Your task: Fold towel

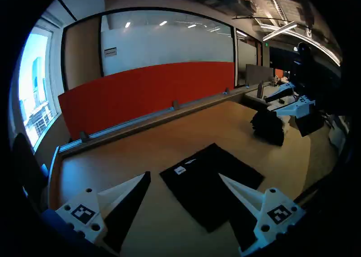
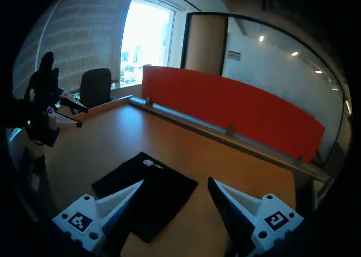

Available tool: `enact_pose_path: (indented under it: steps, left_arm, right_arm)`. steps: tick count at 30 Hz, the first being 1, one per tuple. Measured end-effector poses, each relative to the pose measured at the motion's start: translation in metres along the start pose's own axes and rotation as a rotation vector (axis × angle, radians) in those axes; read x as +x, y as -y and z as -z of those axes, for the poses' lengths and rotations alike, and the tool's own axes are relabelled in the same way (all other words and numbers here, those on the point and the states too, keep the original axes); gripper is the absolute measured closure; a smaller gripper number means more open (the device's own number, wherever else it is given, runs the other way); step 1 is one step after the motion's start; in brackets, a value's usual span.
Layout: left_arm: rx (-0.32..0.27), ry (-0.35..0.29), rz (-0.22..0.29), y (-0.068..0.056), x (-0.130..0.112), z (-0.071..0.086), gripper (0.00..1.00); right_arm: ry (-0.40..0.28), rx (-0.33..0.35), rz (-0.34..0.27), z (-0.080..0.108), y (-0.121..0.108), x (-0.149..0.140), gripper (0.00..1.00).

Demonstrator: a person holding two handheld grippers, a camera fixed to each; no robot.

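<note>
Right, closest in, my left tongs [image 1: 184, 175] are spread wide with nothing in them, hanging above the bench [image 1: 180, 130]. My right tongs [image 2: 176, 180] are just as wide and just as empty. I reckon I'm holding both open and raised because no edge has been picked yet; open fingers can drop straight onto one.

Just ahead of both sets of fingers lies the towel [image 1: 207, 185], dark, flat on the wood near my edge of the bench, a small white tag [image 1: 180, 170] face up. From the right gripper view it looks as if one layer overlaps another, though I can't be sure. My hands are well apart, coming at the towel from opposite sides, which suits taking two corners at once.

Beyond it there's bare wood, then the red divider [image 1: 149, 94] along the back edge, an office chair [image 2: 96, 88], and the bright window [image 2: 149, 40] farthest off.
</note>
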State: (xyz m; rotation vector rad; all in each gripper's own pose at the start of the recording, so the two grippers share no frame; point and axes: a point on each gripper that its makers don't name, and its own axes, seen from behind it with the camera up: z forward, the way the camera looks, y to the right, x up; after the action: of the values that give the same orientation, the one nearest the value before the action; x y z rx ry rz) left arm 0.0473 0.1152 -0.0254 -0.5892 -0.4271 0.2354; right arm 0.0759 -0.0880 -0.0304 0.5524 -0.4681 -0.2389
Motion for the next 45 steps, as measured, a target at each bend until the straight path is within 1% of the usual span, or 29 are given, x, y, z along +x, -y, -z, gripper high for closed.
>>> enact_pose_path:
  steps: [5,16,21,28,30,36,39,45]
  left_arm:
    - [-0.014,0.027,-0.007,-0.007,-0.015,-0.005,0.00]
    - [-0.040,0.060,-0.006,-0.024,-0.048,-0.014,0.00]
    - [-0.053,0.075,-0.010,-0.034,-0.068,-0.019,0.00]
    - [-0.070,0.117,-0.031,-0.044,-0.098,-0.026,0.00]
    - [-0.075,0.127,-0.032,-0.047,-0.106,-0.028,0.00]
    - [-0.090,0.153,-0.011,-0.054,-0.125,-0.035,0.00]
    - [-0.105,0.174,-0.008,-0.059,-0.138,-0.038,0.00]
    - [-0.118,0.215,-0.021,-0.067,-0.164,-0.046,0.00]
  right_arm:
    - [0.029,0.022,0.001,-0.004,0.007,-0.013,0.00]
    - [0.075,0.040,-0.009,-0.012,0.019,-0.045,0.00]
    - [0.087,0.049,-0.020,-0.018,0.028,-0.062,0.00]
    - [0.101,0.059,-0.018,-0.026,0.038,-0.085,0.01]
    - [0.110,0.061,-0.016,-0.029,0.041,-0.092,0.01]
    - [0.141,0.072,-0.013,-0.037,0.049,-0.114,0.01]
    - [0.161,0.079,-0.015,-0.041,0.053,-0.126,0.00]
    - [0.200,0.082,-0.007,-0.047,0.059,-0.152,0.00]
